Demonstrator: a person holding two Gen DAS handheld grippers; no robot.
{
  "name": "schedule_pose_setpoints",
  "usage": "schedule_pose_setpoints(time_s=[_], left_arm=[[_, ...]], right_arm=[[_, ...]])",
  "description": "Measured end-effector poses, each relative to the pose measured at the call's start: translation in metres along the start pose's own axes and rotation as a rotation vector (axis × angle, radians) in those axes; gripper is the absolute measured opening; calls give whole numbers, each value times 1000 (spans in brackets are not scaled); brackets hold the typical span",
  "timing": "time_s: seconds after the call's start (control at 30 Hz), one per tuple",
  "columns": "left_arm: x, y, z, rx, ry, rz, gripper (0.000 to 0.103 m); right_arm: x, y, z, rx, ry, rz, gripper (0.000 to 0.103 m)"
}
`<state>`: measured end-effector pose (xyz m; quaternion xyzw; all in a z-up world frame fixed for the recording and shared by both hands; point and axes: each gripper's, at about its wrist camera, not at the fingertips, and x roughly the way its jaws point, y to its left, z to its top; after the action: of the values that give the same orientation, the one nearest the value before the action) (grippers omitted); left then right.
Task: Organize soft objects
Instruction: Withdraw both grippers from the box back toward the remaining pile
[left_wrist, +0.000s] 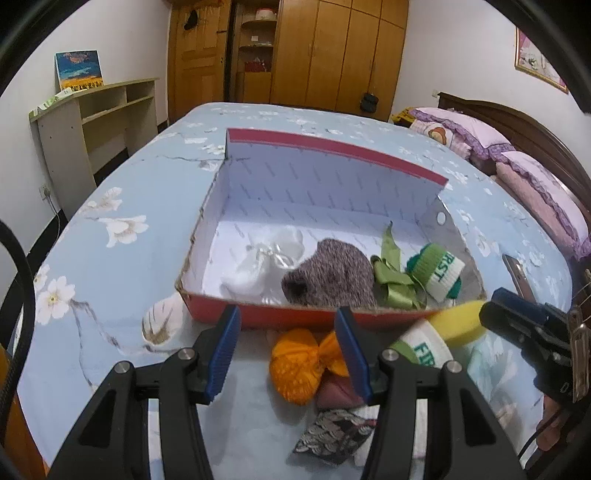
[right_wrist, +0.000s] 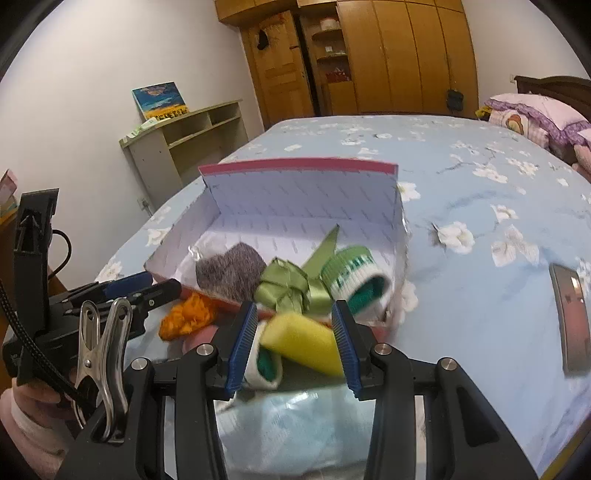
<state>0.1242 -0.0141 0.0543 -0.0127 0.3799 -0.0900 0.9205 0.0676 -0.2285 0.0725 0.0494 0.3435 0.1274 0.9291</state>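
On the blue floral bed cover (left_wrist: 122, 206), near its front edge: red cardboard box (left_wrist: 295, 317), lid flap raised at the far side, interior white.

Inside the box, along the near wall, left to right:
- white drawstring pouch (left_wrist: 258, 266), at the left end
- grey-purple knit hat (left_wrist: 332, 273), touching the pouch
- green ribbon bow (left_wrist: 391, 277), just beside the hat
- green-and-white rolled sock (left_wrist: 439, 273) (lettering partly legible), against the right wall

Outside the box, on the cover against the near wall, left to right:
- orange knit ball (left_wrist: 295, 362), between the left fingers in the left wrist view
- maroon soft item (left_wrist: 336, 391), touching the ball on its near side
- dark patterned pouch (left_wrist: 332, 432), closest to the front edge
- second green-and-white sock (left_wrist: 424, 347), beside the yellow sponge (left_wrist: 458, 321)

Left gripper (left_wrist: 291, 354): fingers spread apart, nothing clamped; orange ball lying within the gap (contact not discernible).

Right gripper (right_wrist: 295, 343): fingers apart, yellow sponge sitting between the blue pads (right_wrist: 242, 350) over the near right corner of the box; whether the pads press on it cannot be told (frame blurred there).

Further right on the cover, well apart from the box: phone (right_wrist: 569, 317), lying flat.
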Motion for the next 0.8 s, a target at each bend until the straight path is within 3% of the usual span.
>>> schedule_pose_setpoints(time_s=[0.8], left_arm=[[20,1,-26,-48,55,-23,56]], right_arm=[[7,-19,-28,15,23,-28,50]])
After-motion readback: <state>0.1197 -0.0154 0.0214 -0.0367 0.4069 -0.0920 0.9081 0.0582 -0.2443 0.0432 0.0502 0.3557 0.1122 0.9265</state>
